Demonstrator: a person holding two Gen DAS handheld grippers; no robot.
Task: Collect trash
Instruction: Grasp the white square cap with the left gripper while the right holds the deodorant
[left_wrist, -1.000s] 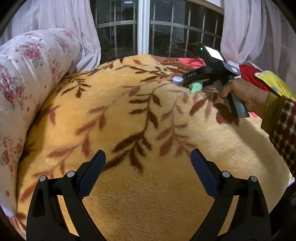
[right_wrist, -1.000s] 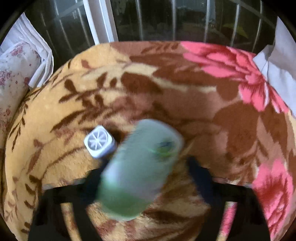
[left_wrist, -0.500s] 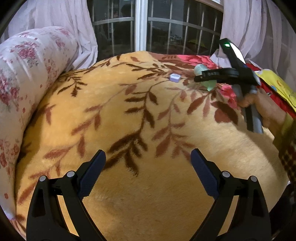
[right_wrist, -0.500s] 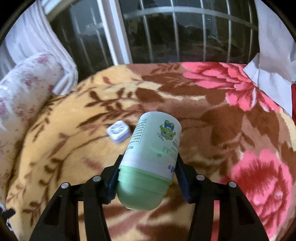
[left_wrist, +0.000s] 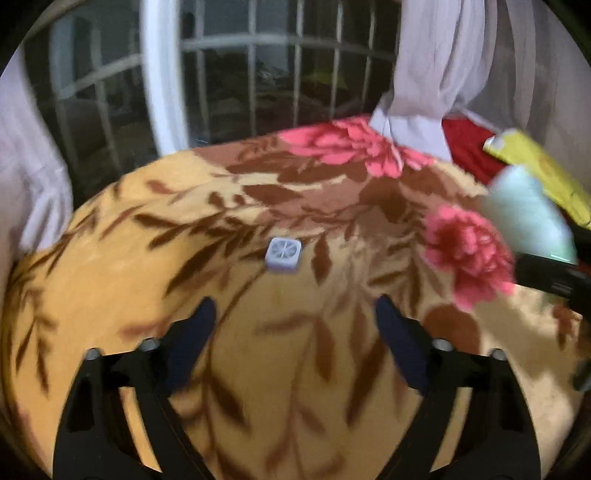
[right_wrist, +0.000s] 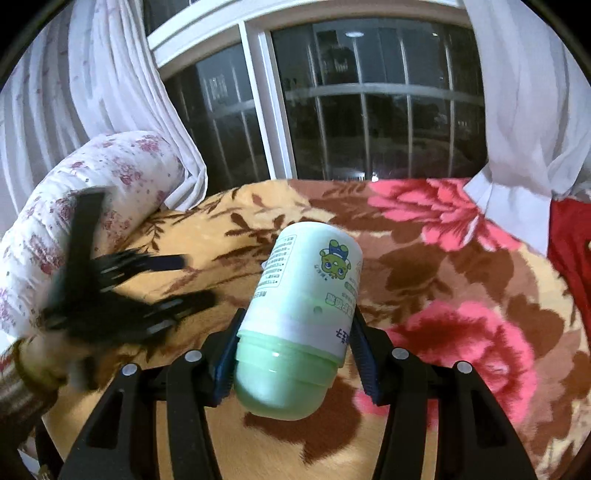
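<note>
Left wrist view is motion-smeared; leaf pattern of the blanket (left_wrist: 110, 295) reads soft, and the right edge shows only a pale green blur, the green bottle (left_wrist: 528, 218), cut off by the frame with a dark bar of the right gripper beneath it. Right wrist view is sharp in the centre, but the left gripper (right_wrist: 192, 284) appears there only as a streaked black shape at left; the hand (right_wrist: 44, 354) carrying it and a striped cuff are blurred and partly out of frame, so finger placement on the handle cannot be made out. Bottle label print is small and upside down, not legible; a cartoon figure is visible on it. Left gripper (left_wrist: 291, 317): jaws apart, nothing between them, having just been closing somewhat; it points down over the blanket toward a small white square cap (left_wrist: 283, 254), which lies flat on the blanket ahead of the fingertips, untouched. Right gripper (right_wrist: 295, 343): clenched on the green bottle (right_wrist: 299, 314), pads pressing on both sides near the darker green cap end, the bottle tilted with its base away from the camera, held above the blanket. Floral bolster (right_wrist: 103, 192) lies at the blanket's left edge; curtains (right_wrist: 524, 92) and the barred window (right_wrist: 369, 110) stand behind.
</note>
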